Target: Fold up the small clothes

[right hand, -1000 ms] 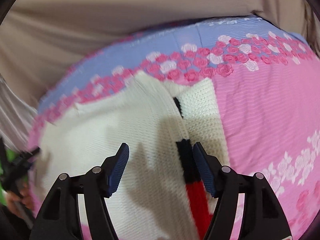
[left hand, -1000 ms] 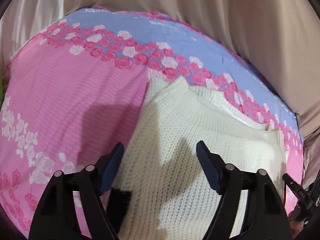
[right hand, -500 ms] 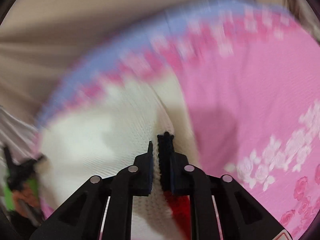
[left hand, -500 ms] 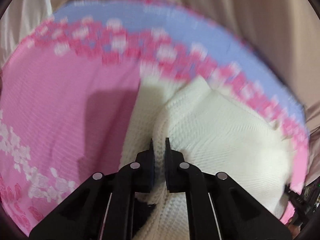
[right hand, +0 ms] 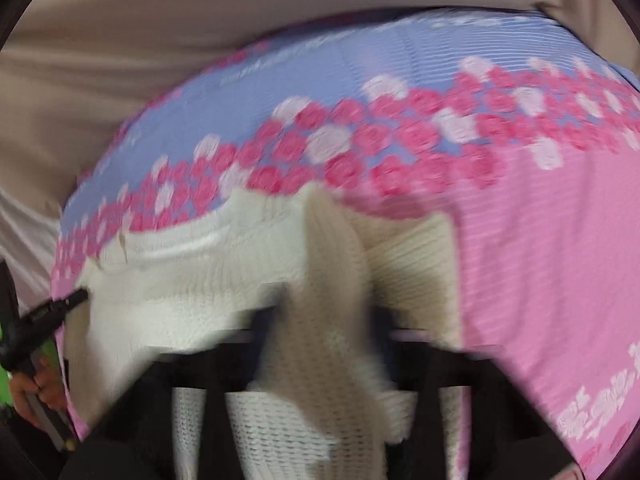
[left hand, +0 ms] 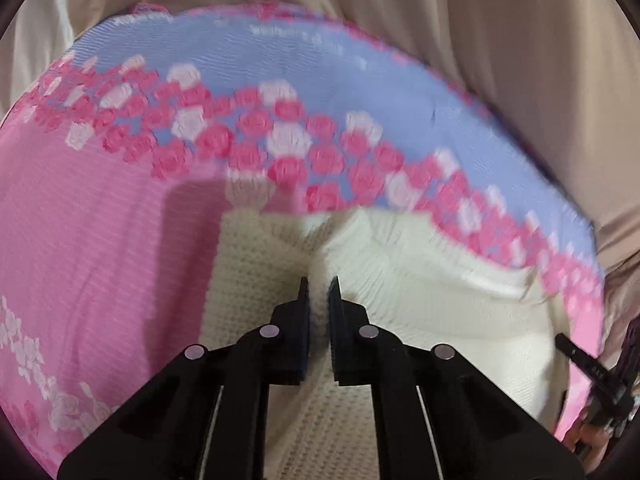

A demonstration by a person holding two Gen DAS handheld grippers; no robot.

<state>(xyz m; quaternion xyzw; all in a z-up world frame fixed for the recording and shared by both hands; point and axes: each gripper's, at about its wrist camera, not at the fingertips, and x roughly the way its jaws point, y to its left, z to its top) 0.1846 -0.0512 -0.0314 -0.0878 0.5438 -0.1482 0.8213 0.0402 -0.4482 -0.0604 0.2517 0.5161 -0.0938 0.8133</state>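
A cream knit sweater [left hand: 432, 304] lies on a pink bedsheet with roses [left hand: 100, 248]. In the left wrist view my left gripper [left hand: 319, 286] is shut on a raised fold of the knit, which bunches up between the pads. The right wrist view is blurred. There the sweater [right hand: 192, 280] is pulled up and drapes over my right gripper [right hand: 328, 320], hiding its fingertips; a ridge of knit runs up from between the jaws, which look shut on it. Each view shows the other gripper at its edge: the right one [left hand: 588, 364], the left one [right hand: 48, 312].
The sheet has a blue band [left hand: 360, 80] with pink and white roses along its far side. Beige curtain fabric [left hand: 520, 60] hangs just beyond the far edge. A hand [right hand: 36, 384] holds the left gripper's handle. Bare pink sheet [right hand: 560, 260] lies on the sweater's outer sides.
Both grippers went from wide open to shut on the sweater. They have pulled the knit up and toward the far edge; the red and black trim has gone out of sight.
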